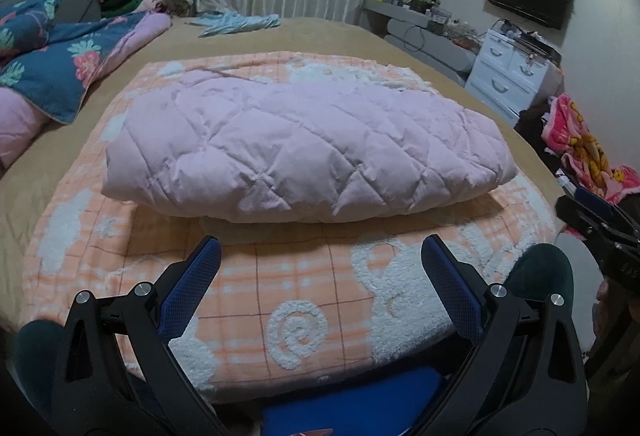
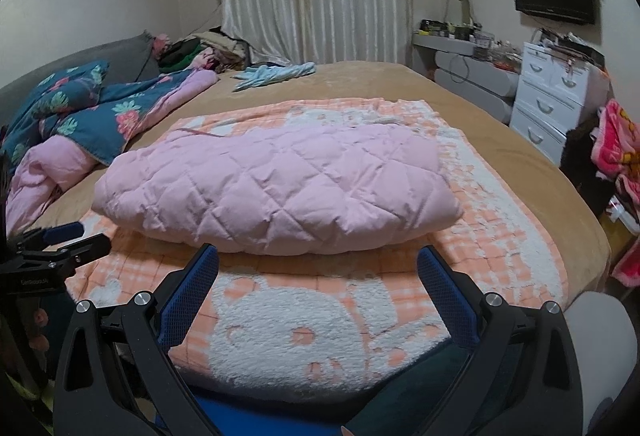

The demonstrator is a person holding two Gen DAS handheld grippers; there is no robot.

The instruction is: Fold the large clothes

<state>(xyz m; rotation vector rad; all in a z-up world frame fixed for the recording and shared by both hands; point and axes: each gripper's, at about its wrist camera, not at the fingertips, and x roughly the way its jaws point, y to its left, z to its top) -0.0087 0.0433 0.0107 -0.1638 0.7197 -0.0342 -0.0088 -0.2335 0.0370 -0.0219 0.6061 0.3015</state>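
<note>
Pink quilted garment (image 1: 304,148) is folded on the orange blanket (image 1: 300,276); both the left gripper (image 1: 320,268) and right gripper (image 2: 318,276) are held spread, empty. Puffy layers could spring open if released carelessly.

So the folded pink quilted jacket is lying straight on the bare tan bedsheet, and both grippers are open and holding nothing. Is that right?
Not quite. The folded pink quilted garment lies on an orange-and-white plaid blanket spread over the tan bedsheet, not on the bare sheet; the right wrist view shows this clearly. The rest holds: the left gripper and right gripper are both open and holding nothing.
</note>
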